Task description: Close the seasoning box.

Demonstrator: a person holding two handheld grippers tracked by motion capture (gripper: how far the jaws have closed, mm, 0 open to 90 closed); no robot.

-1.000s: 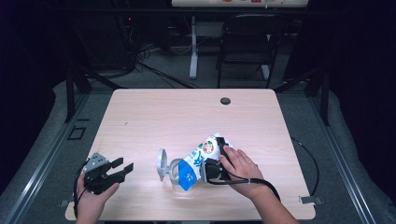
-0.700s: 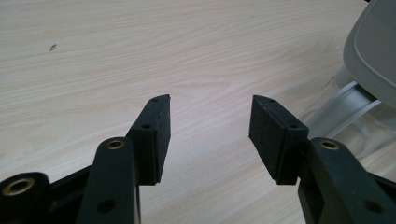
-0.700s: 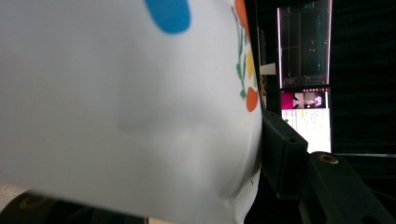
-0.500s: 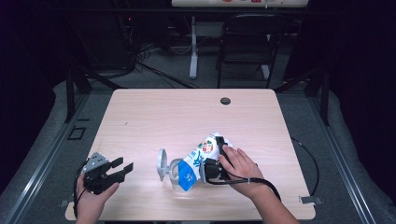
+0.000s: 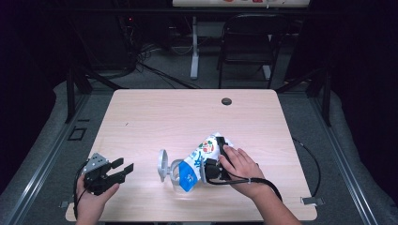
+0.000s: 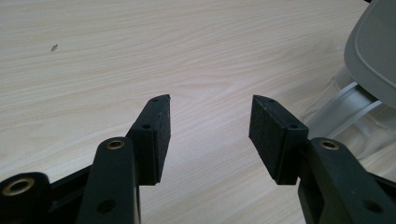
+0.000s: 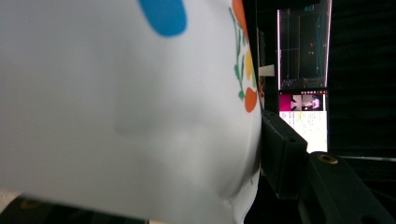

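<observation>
1. One white pouch [image 5: 202,157] with blue and orange print lies tilted on the table's [image 5: 155,117] near-right part, its blue end resting in the mouth of one clear container [image 5: 174,172].
2. That container has one grey lid [image 5: 162,164] standing up at its left side.
3. The right gripper [image 5: 217,161] pinches the pouch; in the right gripper view a pad dents the white film [image 7: 140,116].
4. The left gripper [image 5: 123,169] sits near the table's front-left corner, jaws spread with nothing between them, well apart from the pouch.
5. Two grippers, two hands, one chair [image 5: 246,42] behind the table.
</observation>
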